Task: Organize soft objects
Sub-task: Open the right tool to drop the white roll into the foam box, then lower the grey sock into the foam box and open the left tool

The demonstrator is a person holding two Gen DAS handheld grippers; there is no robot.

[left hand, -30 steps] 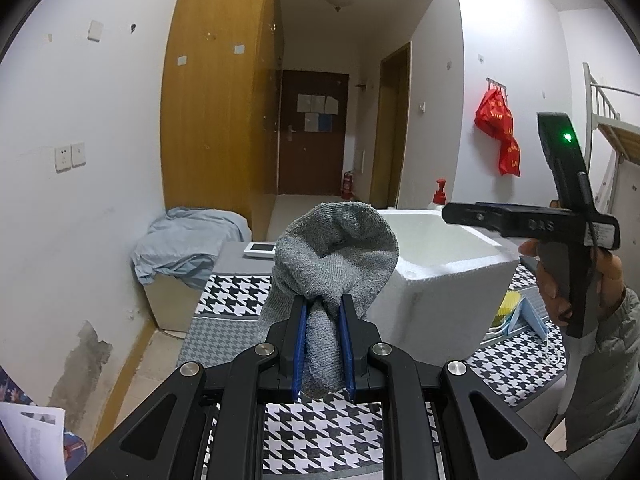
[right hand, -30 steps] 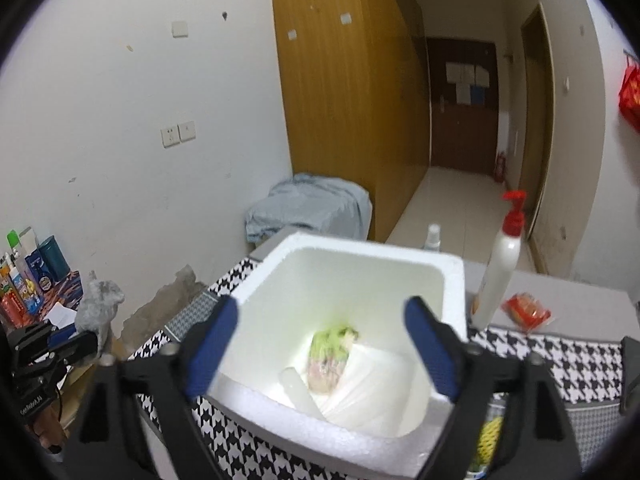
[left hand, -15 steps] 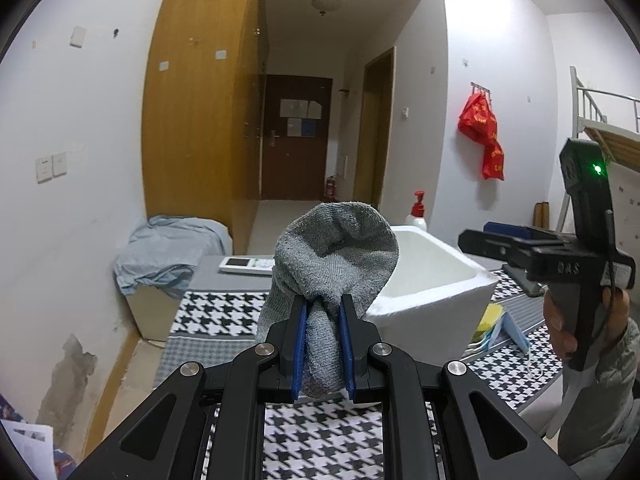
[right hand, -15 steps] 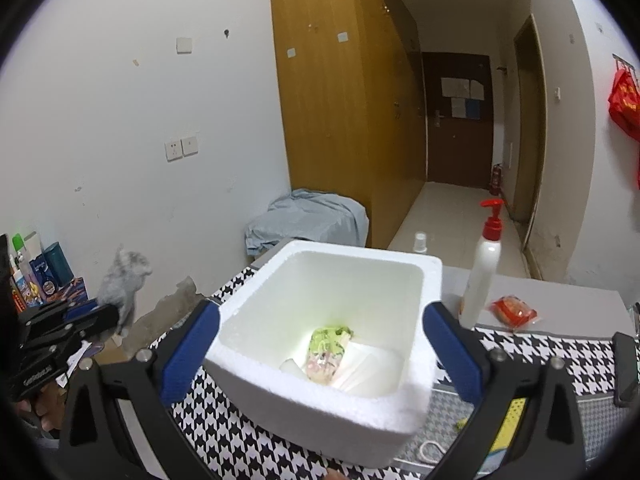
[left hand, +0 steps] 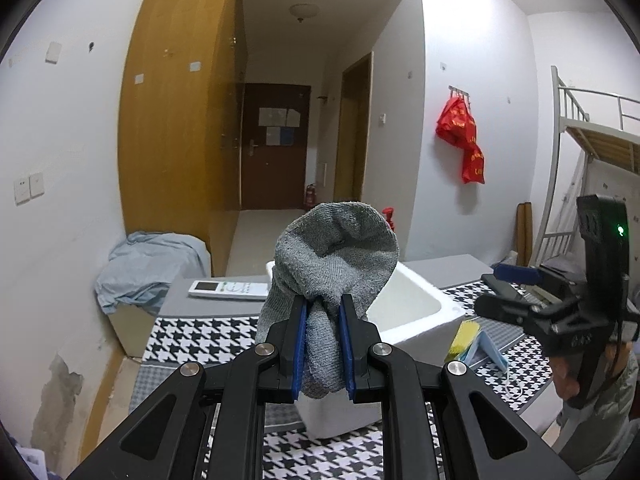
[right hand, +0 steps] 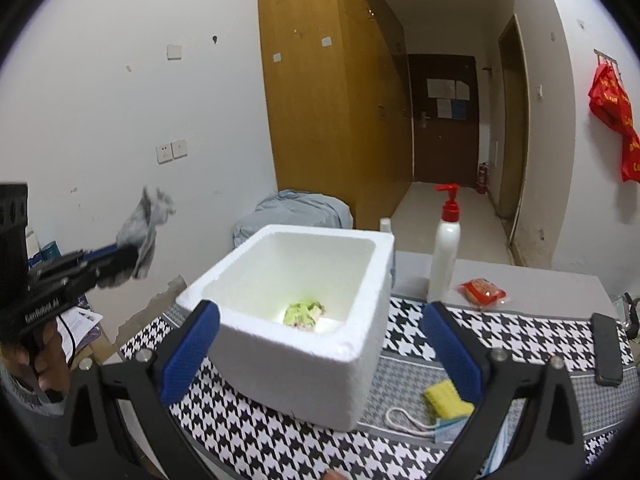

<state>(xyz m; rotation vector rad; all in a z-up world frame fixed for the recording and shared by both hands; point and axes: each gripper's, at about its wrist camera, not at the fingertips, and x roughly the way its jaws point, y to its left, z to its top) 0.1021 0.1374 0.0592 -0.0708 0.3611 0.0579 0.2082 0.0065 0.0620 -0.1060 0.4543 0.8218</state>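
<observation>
The left gripper (left hand: 323, 344) had its blue pads pinched tight on a grey sock (left hand: 334, 268), held up in the air off to the left of the white foam box (right hand: 304, 320) and not yet over its mouth; the right gripper (right hand: 320, 352) hung with its fingers spread wide and nothing between them, framing the near side of the box; from where I stood the worry was the release, since the sock was caught only across a bunched fold near its middle, and letting go short of the rim would likely drop it on the houndstooth cloth (right hand: 500, 332) or leave it draped over the foam wall; a loose end might also snag the edge and tip the box, which looked light; the pump bottle (right hand: 444, 256) stood just behind the box and seemed safely out of the path; the yellow sponge (right hand: 448, 398) and a face mask lay by the near right corner; inside the box a greenish bundle (right hand: 304, 312) already sat on the floor; the sock's long axis ran roughly upright, the rounded bulk standing above the pads and leaning a little away from the holder, the narrower end hanging down below them.
</observation>
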